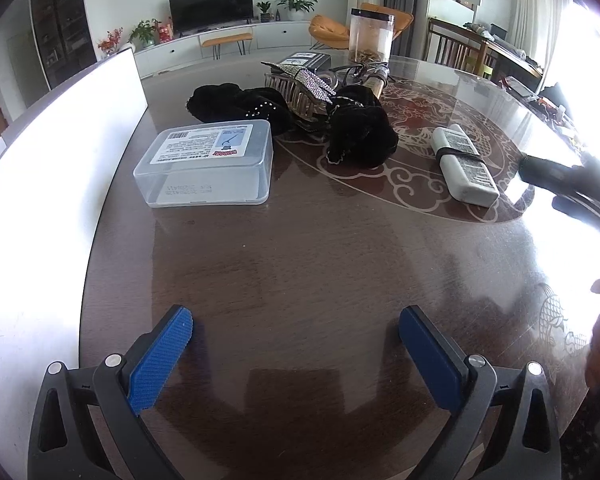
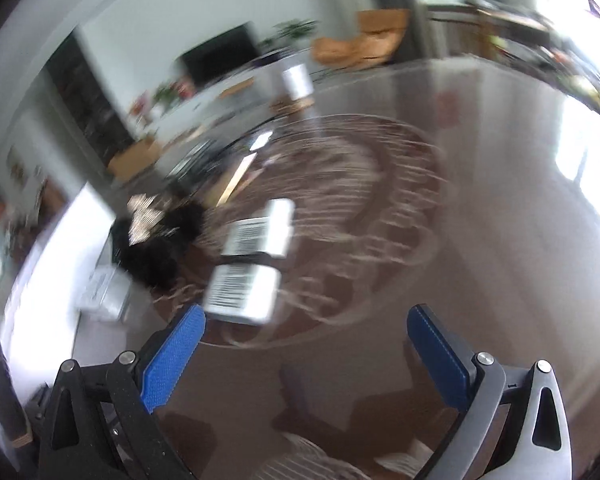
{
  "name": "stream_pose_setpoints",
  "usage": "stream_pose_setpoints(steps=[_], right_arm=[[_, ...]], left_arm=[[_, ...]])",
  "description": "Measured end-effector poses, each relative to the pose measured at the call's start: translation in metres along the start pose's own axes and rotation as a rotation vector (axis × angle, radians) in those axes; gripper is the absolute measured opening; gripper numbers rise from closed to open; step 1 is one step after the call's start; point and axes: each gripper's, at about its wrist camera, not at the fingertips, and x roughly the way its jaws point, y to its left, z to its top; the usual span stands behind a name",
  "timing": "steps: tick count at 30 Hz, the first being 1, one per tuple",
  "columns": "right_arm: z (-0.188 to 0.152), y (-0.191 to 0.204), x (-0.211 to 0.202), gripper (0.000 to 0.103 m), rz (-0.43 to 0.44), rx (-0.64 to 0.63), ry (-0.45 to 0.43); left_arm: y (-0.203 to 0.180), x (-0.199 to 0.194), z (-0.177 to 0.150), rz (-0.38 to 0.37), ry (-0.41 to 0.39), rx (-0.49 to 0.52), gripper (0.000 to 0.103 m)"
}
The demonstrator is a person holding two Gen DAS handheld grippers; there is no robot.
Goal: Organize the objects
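On the dark round table (image 1: 300, 264) lie a clear plastic box with a label (image 1: 206, 162), two black fabric scrunchies (image 1: 362, 134), a rhinestone hair claw (image 1: 304, 88) and a white banded bundle with barcodes (image 1: 462, 164). My left gripper (image 1: 296, 328) is open and empty, low over the table's near part, well short of the box. My right gripper (image 2: 306, 324) is open and empty; its view is motion-blurred, with the white bundle (image 2: 248, 264) just beyond its left fingertip and the black scrunchies (image 2: 156, 248) further left. The right gripper shows at the left wrist view's right edge (image 1: 560, 176).
A white board (image 1: 60, 184) stands along the table's left edge. A clear jar (image 1: 370, 36), a small dark box (image 1: 306, 60) and a metal-tipped object (image 1: 374, 78) sit at the table's far side. Chairs and a TV cabinet stand beyond.
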Motion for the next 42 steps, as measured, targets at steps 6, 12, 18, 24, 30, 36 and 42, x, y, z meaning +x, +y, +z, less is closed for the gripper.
stream_pose_setpoints(steps=[6,12,18,24,30,36,42], right_arm=[[0.017,0.041,0.049,0.101,-0.024,-0.126,0.099],[0.006,0.045,0.06,0.101,-0.087,-0.231,0.121],[0.005,0.048,0.066,0.103,-0.116,-0.301,0.132],[0.005,0.047,0.066,0.103,-0.106,-0.304,0.127],[0.003,0.047,0.065,0.103,-0.107,-0.298,0.118],[0.003,0.049,0.065,0.103,-0.113,-0.304,0.12],[0.003,0.049,0.065,0.103,-0.107,-0.3,0.118]], left_arm=[[0.0,0.0,0.0,0.0,0.0,0.0,0.103],[0.0,0.0,0.0,0.001,0.0,0.0,0.103],[0.0,0.0,0.0,0.001,0.0,-0.001,0.103],[0.002,0.001,0.003,0.008,0.041,-0.015,0.103],[0.028,-0.025,0.05,-0.011,-0.062,-0.135,0.103],[0.056,0.006,0.115,0.188,-0.078,-0.236,0.103],[0.073,0.056,0.118,0.209,0.028,-0.313,0.103]])
